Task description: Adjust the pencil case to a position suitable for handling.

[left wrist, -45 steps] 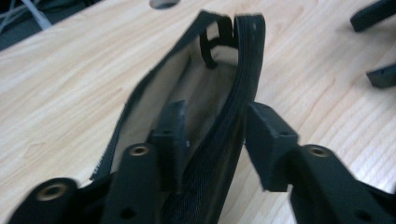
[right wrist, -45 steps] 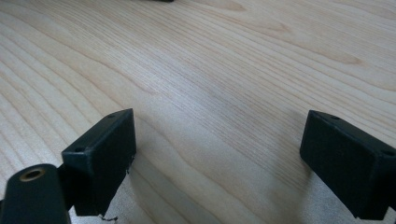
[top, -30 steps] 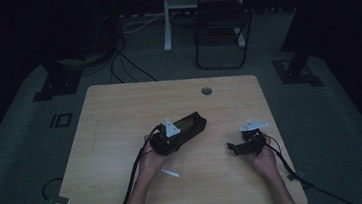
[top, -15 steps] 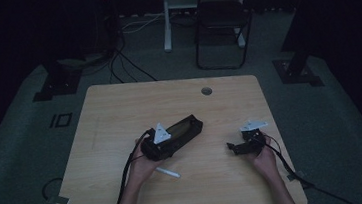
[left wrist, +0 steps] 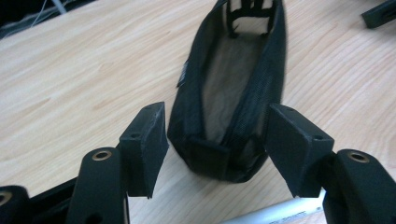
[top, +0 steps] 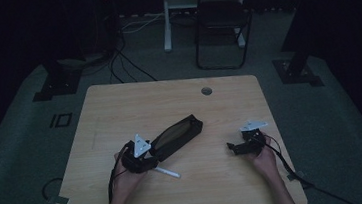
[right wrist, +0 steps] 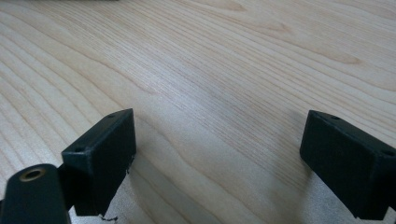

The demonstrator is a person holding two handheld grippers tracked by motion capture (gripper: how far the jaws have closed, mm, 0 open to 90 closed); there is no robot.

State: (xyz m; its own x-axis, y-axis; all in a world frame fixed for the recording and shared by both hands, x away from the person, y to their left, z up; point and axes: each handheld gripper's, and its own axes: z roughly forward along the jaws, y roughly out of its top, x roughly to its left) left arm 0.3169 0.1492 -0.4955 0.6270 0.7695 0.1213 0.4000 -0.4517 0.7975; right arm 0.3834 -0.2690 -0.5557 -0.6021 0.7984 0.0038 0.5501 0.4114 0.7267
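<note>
Pouch: one black mesh pouch (top: 176, 136), unzipped, lying slantwise at the middle of the high view, its near end between the left jaws.
Left gripper (left wrist: 219, 140): jaws spread, one either side of the pouch end, apart from it.
Right gripper (right wrist: 219, 163): jaws wide, bare wood between, low right of the high view.
Pen: one white pen (top: 167, 172) just under the left gripper.
Table (top: 119, 108): upper half and left side free; one round hole (top: 206, 90) near the far edge.
</note>
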